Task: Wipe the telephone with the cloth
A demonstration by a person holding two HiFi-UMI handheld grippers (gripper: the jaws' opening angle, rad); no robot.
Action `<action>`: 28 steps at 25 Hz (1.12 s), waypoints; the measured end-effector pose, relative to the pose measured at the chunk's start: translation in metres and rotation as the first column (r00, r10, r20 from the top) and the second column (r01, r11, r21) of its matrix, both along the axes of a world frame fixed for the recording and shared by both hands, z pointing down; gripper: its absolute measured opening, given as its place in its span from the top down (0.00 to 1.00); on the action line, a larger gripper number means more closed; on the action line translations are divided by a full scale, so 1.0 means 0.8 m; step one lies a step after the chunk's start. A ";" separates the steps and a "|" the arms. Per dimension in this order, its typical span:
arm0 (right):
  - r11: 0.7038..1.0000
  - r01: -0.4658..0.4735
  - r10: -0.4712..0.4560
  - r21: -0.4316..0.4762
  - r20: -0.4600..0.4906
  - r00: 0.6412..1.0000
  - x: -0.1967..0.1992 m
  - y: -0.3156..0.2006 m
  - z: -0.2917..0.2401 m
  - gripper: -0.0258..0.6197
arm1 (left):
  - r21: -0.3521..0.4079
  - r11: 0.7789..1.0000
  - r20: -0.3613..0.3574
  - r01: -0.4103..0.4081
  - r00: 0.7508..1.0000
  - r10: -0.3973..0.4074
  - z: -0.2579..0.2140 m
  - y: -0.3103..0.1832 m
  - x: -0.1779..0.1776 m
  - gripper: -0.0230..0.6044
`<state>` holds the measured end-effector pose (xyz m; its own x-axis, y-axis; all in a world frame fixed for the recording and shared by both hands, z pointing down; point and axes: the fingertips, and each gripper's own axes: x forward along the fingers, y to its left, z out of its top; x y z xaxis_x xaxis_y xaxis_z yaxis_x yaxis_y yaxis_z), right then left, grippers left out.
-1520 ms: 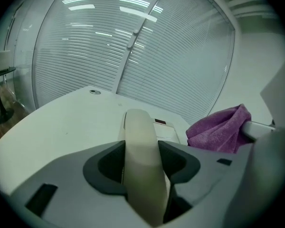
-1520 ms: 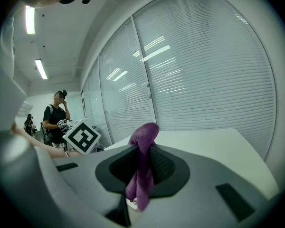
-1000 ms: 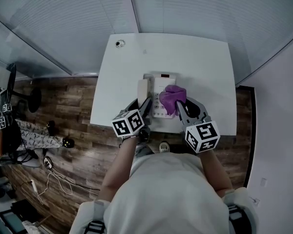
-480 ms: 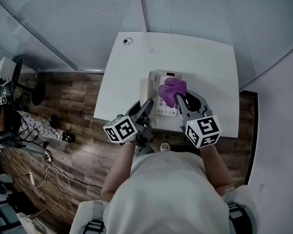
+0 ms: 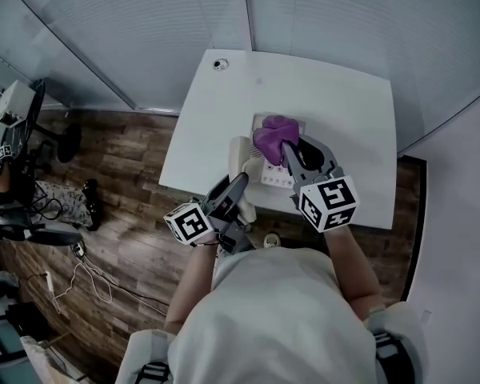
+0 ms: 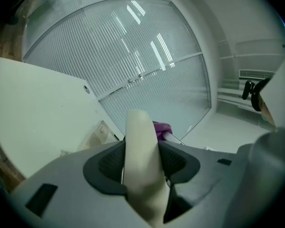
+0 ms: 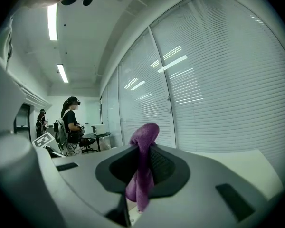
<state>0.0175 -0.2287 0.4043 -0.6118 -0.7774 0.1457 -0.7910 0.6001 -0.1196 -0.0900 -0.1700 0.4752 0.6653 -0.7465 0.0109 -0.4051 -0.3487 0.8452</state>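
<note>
1. Here, my left tongs [image 5: 240, 184] were clamped on the cream handset [image 6: 140, 165], which was wedged between both pads.
2. The handset lay along the left side of the telephone [image 5: 277, 178].
3. My right tongs [image 5: 291, 157] pinched the purple cloth [image 5: 274, 134], with a fold hanging down between the jaws.
4. The cloth was bunched over the telephone's far end, and the keypad [image 5: 275, 181] showed nearer me.
5. The telephone stood on the white bench [image 5: 208, 126], towards its near edge.
</note>
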 end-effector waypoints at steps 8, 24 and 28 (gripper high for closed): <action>0.998 0.066 -0.066 0.023 0.007 0.998 -0.032 -0.010 -0.014 0.87 | 0.032 0.999 -0.117 -0.017 0.993 0.020 -0.008 0.017 -0.010 0.61; 0.980 0.195 -0.196 0.049 0.027 0.980 -0.085 0.021 -0.035 0.87 | 0.063 0.997 -0.269 -0.038 0.962 0.053 -0.030 0.034 -0.005 0.61; 0.976 0.213 -0.214 0.036 0.027 0.976 -0.089 0.028 -0.030 0.87 | 0.061 0.998 -0.275 -0.033 0.960 0.049 -0.029 0.032 -0.006 0.61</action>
